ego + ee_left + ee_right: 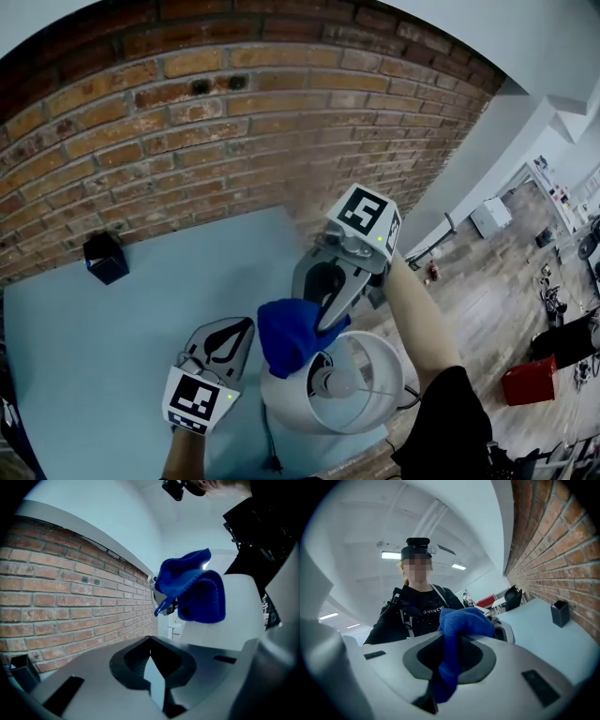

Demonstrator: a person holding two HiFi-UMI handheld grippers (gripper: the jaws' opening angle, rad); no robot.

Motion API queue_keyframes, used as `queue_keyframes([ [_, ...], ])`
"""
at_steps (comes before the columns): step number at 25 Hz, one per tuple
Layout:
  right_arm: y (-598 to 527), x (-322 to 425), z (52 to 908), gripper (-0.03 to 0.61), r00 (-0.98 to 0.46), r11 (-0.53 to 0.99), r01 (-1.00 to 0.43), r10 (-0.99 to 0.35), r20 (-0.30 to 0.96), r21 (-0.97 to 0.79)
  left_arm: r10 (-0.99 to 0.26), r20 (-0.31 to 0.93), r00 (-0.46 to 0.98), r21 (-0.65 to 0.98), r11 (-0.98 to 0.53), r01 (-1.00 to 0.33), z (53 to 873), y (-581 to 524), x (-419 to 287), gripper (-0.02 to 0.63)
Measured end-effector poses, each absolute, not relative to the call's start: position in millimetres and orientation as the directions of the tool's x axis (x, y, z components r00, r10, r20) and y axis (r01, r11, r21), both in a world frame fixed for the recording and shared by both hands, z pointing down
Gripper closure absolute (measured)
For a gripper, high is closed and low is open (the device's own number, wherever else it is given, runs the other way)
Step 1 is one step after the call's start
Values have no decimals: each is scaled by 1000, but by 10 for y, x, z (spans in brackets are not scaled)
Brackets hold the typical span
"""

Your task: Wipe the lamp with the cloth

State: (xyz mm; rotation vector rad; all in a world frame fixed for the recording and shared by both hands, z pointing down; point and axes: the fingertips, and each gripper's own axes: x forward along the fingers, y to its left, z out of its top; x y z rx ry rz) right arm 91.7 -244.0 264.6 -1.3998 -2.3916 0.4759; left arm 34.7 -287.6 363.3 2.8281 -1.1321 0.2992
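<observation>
Nearest the head camera, the left gripper (246,325) hangs low over the pale blue table (103,366), its cube showing a black-and-white square marker. Its jaws are pressed together with nothing between them; only a thin sliver of table shows through behind the tips. It sits just beside the left side of the lamp (298,401), and whether it touches the lamp cannot be told. The lamp stands near the table's front right edge, its white shade open toward the camera with 1 bulb (330,380) visible inside. The right gripper (328,322) reaches down from above with its jaws pinched on the blue cloth (287,337), which bunches out past the tips and rests against the shade's upper left rim. A dark cord with a plug (272,458) trails on the table below the shade. A small black box (105,257) stands well apart, near the brick wall (187,122). In the right gripper view, the person's black top (417,616) reads "GIVENCH".
</observation>
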Motion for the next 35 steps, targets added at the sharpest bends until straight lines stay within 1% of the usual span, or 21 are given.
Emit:
queue_keyframes([
  [3, -2469, 855, 2866, 517, -441, 440, 749, 889, 121, -495, -677, 229, 700, 21, -715, -699, 3723, -2881, 316, 604],
  [7, -2522, 796, 3115, 517, -436, 413, 717, 894, 100, -562, -683, 262, 682, 35, -699, -714, 3881, -2888, 253, 604],
  [11, -2613, 694, 3461, 517, -464, 434, 628, 875, 138, -646, -685, 276, 674, 53, -689, -722, 4007, -2895, 188, 604],
  [15, -2679, 615, 3678, 517, -505, 495, 551, 839, 204, -672, -676, 293, 676, 62, -692, -719, 4063, -2870, 182, 604],
  [17, -2670, 602, 3568, 517, -506, 493, 564, 840, 194, -663, -675, 290, 679, 64, -694, -717, 4027, -2857, 175, 604],
  [19, -2629, 581, 3305, 517, -486, 474, 611, 857, 173, -633, -679, 276, 680, 55, -695, -717, 3952, -2863, 147, 604],
  [23, -2345, 503, 2757, 517, -343, 401, 721, 915, 211, -565, -692, 243, 680, 47, -692, -721, 3812, -2835, 94, 604],
  [26, -2031, 420, 2354, 517, -217, 287, 806, 957, 194, -517, -694, 232, 682, 47, -692, -720, 3746, -2774, 62, 604],
  [28, -1833, 409, 2160, 517, -134, 211, 837, 974, 185, -504, -693, 234, 682, 47, -693, -719, 3728, -2732, 46, 604],
  [31, -1668, 443, 2199, 517, -11, 133, 832, 975, 223, -538, -698, 233, 677, 51, -686, -725, 3716, -2688, -16, 604],
  [35, -1575, 411, 2558, 517, 69, 101, 765, 969, 237, -636, -699, 243, 673, 65, -680, -730, 3804, -2656, -82, 604],
])
